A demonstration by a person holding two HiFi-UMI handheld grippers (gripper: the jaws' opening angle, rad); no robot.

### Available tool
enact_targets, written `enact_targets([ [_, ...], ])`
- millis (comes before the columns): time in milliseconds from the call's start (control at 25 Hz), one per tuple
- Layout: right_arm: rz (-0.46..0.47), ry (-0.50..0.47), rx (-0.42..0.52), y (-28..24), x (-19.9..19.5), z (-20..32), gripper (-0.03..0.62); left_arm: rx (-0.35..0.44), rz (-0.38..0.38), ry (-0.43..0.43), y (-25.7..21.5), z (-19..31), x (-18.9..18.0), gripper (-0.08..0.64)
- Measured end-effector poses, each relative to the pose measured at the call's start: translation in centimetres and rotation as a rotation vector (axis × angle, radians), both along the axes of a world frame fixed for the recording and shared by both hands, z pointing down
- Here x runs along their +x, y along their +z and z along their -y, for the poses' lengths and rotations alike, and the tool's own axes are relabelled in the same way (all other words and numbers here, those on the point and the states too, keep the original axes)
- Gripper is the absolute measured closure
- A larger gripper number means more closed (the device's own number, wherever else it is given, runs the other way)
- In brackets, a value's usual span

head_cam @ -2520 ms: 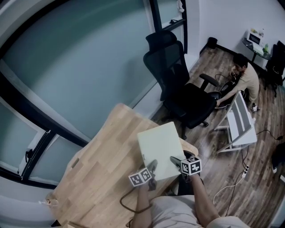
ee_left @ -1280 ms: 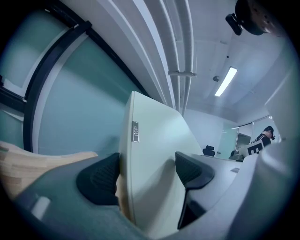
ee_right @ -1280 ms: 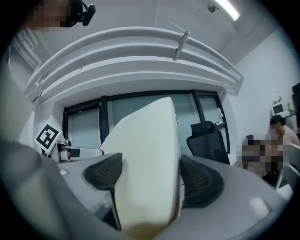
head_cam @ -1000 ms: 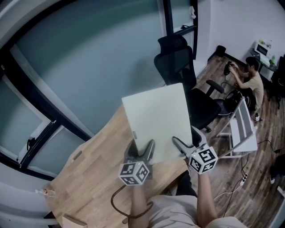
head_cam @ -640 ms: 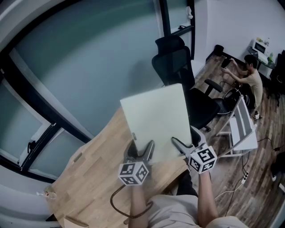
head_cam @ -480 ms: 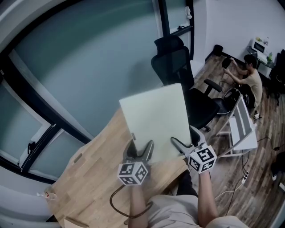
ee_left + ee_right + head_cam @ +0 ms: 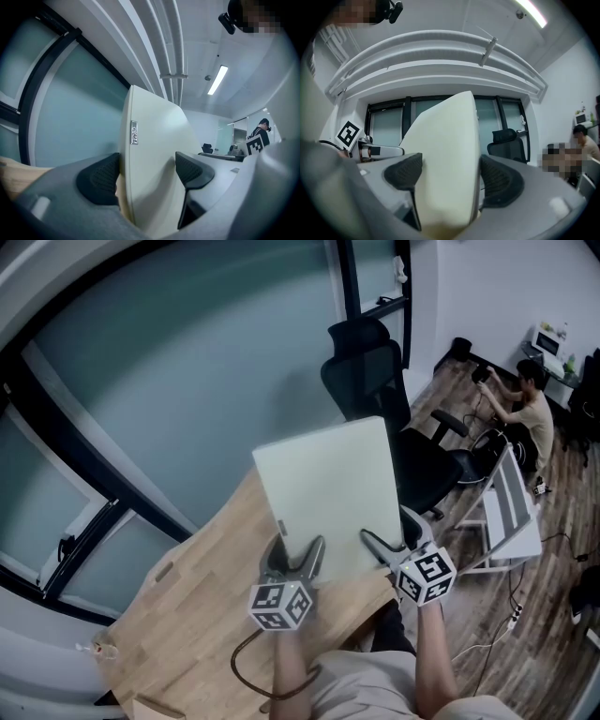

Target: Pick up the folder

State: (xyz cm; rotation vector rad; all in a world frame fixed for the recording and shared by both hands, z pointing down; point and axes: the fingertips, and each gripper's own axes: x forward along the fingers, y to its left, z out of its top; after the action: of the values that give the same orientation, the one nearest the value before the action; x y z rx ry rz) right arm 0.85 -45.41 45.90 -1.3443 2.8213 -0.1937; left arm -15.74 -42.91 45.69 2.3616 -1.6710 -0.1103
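Two grips on one load. Lowest and largest, a pale wooden surface (image 7: 187,615) across the lower left of the head view, carrying none of that load. Beyond it, a black office chair (image 7: 375,390). Above the surface and clear of it, the folder (image 7: 328,493): broad, pale, tilted up, far edge raised toward the chair, near edge low toward the person. Long axis seemingly running away from the body, so straight ahead of both tongs, neither hand nearer. Left tongs (image 7: 296,559) clenched on the near edge by its left corner, one pad on each face. Right tongs (image 7: 380,547) clenched likewise by the right corner. Smallest, a little metal tag (image 7: 133,132) on the folder's edge, just above the left pad. Looks already picked up. Calls next for both hands travelling together along that axis, lest twisted by an uneven pull.
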Motion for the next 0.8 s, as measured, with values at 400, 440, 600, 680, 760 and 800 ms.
enact_targets([
  [400,0.023,0.011,-0.023,0.35,0.31,-0.13,0.207,0.001,-0.015,0.013,0.34,0.03,0.14,0.198],
  [440,0.027,0.013,-0.023,0.28,0.34,-0.16,0.207,0.003,-0.018,0.015,0.28,0.0,0.15,0.198],
  [600,0.043,0.025,-0.028,0.0,0.51,-0.3,0.207,0.005,-0.024,0.031,0.11,-0.27,0.3,0.198],
  [680,0.043,0.027,-0.03,0.0,0.57,-0.29,0.207,0.003,-0.021,0.033,0.16,-0.3,0.39,0.198],
  [760,0.043,0.028,-0.025,-0.05,0.59,-0.33,0.207,0.005,-0.018,0.028,0.13,-0.28,0.41,0.198],
  [800,0.043,0.029,-0.023,-0.07,0.58,-0.36,0.207,0.005,-0.016,0.025,0.1,-0.27,0.41,0.198],
])
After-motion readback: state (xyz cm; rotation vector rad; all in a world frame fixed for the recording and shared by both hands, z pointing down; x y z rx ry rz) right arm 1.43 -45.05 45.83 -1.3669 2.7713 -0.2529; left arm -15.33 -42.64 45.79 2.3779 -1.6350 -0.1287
